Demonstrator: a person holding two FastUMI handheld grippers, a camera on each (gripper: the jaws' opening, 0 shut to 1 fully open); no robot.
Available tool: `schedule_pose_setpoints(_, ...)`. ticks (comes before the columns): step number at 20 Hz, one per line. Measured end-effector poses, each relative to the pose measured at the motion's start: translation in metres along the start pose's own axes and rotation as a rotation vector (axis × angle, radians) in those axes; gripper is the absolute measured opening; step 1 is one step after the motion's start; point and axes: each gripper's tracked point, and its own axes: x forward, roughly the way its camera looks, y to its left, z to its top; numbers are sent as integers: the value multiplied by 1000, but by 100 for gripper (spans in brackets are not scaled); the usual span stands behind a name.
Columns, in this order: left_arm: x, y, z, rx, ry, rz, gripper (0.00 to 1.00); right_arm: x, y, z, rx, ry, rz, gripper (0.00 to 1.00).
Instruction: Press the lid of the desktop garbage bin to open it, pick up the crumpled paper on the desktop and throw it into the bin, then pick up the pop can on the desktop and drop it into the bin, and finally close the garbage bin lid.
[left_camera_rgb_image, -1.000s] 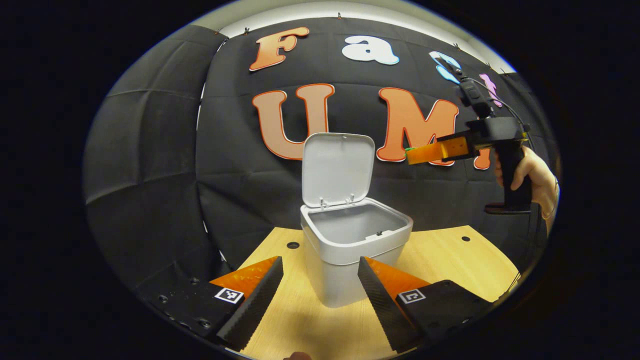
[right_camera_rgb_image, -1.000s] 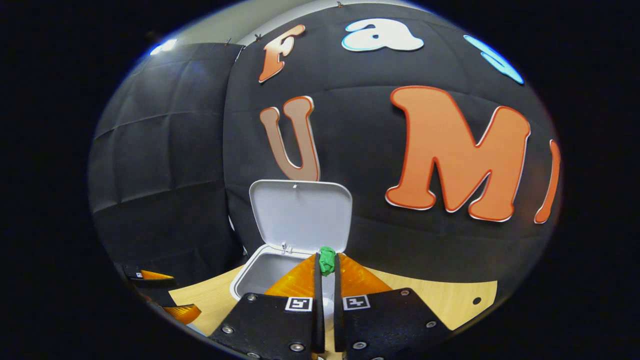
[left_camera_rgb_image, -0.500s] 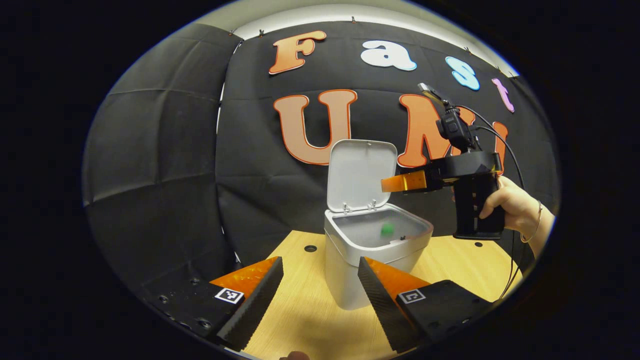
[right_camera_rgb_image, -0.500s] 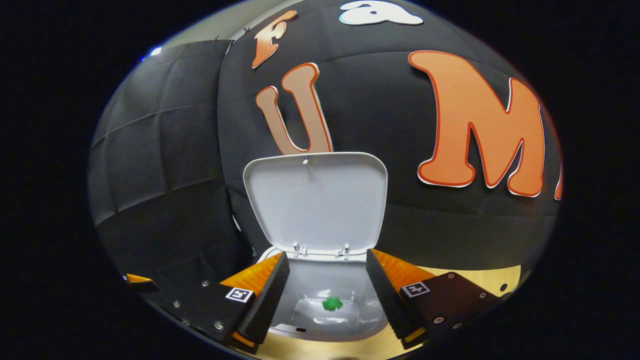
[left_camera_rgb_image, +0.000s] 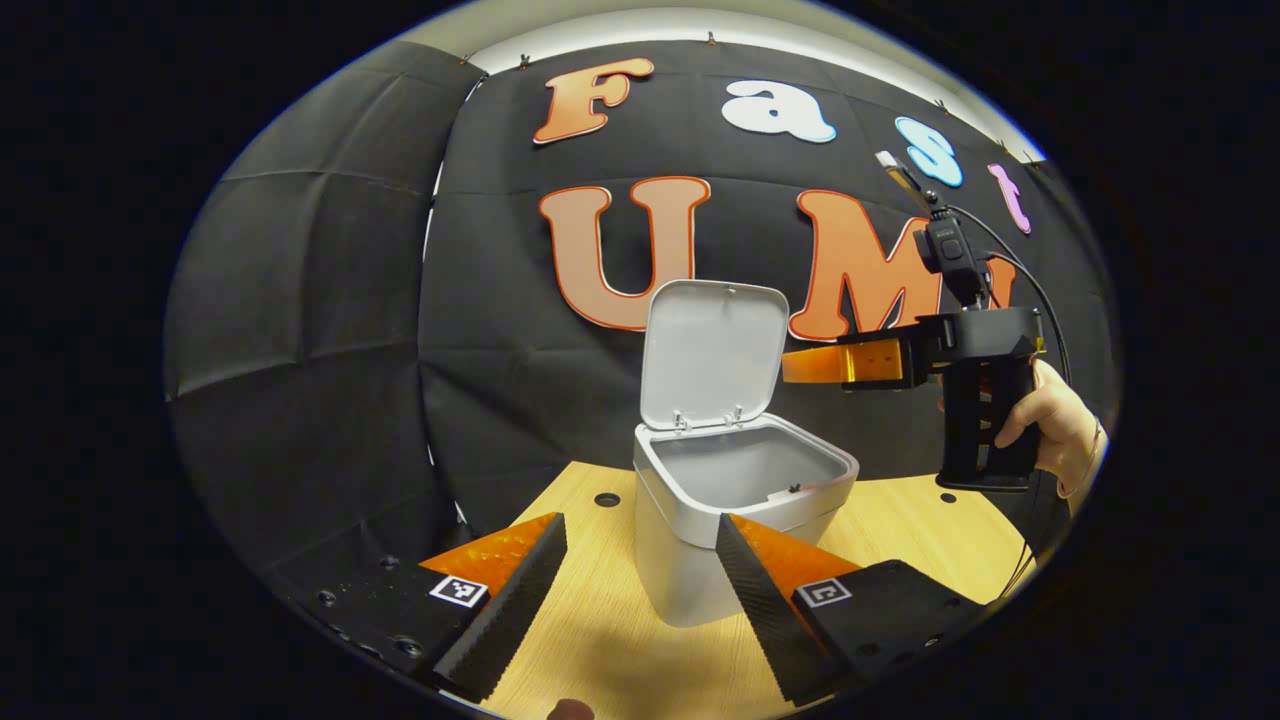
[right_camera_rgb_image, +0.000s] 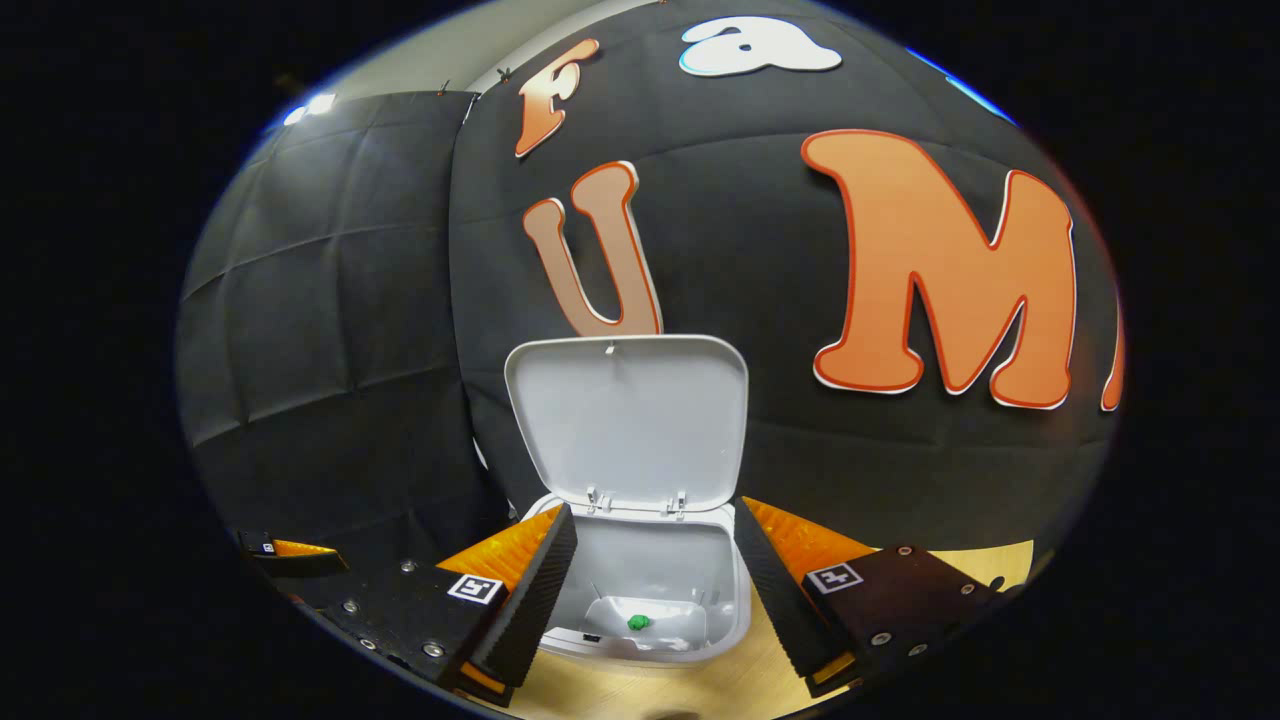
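Bin sits on worktop, lid up, green paper lying inside. Right gripper hovers above with jaws open; left gripper jaws also open, empty. Risk: either gripper knocks the raised lid shut before the can goes in.

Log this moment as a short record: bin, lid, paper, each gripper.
bin: white, upright on the wooden table
lid: open, standing upright at the back
crumpled paper: green, lying on the bin's floor
left gripper: open, empty, in front of the bin
right gripper: open, empty, above the bin's opening
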Motion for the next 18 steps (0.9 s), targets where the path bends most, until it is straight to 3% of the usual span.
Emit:
schedule_pose_setpoints(4, 4, -24, 4, -3, -5, -47, 95, -41, -23, 22, 30, -63, -30, 94)
schedule_pose_setpoints(7, 6, -42, 5, 2, -9, -79, 96, -85, -52, 38, 74, -136, -98, 94)
schedule_pose_setpoints(12, 5, -69, 6, 16, -16, -108, 96, -164, -119, 36, 42, -243, -343, 94)
schedule_pose_setpoints(18, 6, -100, 8, 29, -28, -146, 96, -245, -170, -21, 70, -231, -553, 94)
